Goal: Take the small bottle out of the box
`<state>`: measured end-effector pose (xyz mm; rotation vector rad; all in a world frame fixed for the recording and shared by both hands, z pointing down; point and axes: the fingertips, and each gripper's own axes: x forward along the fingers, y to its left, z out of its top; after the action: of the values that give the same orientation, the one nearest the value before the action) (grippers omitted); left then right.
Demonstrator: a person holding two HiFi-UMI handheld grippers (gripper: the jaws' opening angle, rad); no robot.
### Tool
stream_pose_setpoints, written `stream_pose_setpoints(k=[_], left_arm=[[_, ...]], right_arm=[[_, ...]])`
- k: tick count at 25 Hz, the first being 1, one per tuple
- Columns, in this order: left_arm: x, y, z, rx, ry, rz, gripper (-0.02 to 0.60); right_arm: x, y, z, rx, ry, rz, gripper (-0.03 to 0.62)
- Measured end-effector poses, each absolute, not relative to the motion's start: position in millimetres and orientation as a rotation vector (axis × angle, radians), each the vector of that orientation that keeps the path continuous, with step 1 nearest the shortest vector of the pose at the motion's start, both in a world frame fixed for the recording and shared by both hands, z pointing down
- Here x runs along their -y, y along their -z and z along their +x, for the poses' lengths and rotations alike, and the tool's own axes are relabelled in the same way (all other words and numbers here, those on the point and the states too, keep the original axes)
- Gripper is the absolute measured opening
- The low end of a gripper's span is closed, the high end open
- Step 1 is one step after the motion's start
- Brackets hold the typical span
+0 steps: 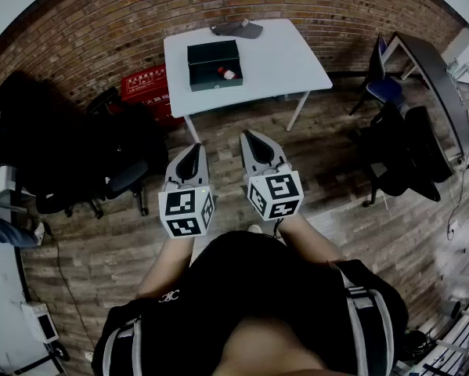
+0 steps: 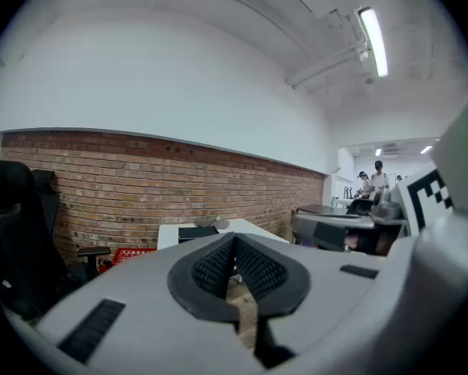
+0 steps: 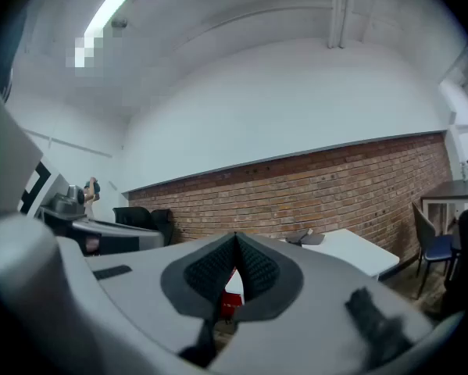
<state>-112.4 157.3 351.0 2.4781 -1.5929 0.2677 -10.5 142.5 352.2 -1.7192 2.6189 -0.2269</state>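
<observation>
Right gripper (image 1: 248, 136) well short of small bottle (image 1: 228, 73) inside box (image 1: 211, 84)

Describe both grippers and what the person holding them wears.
Left gripper and right gripper: light grey tapered shells, black ribbed pads, each carrying a white cube with black square markers. The person wears a black top with grey-striped shoulder straps.

The small white red-capped bottle (image 1: 228, 73) in the dark green open box (image 1: 214, 63) is appearing too tiny for detail; the grey object (image 1: 237, 29) beyond is defying identification.
</observation>
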Motion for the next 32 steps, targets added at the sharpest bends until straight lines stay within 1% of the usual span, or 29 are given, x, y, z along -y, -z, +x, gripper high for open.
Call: stream_pose_setpoints(k=[19, 32], left_arm=[[-152, -352, -76, 1.609, -0.275, 2.481, 0.012], [-152, -368, -24, 1.619, -0.291, 2.422, 0.012]], right_arm=[[-140, -356, 9, -2.656, 0.251, -1.604, 0.031], [-137, -365, 51, -2.708, 0.259, -1.508, 0.031]])
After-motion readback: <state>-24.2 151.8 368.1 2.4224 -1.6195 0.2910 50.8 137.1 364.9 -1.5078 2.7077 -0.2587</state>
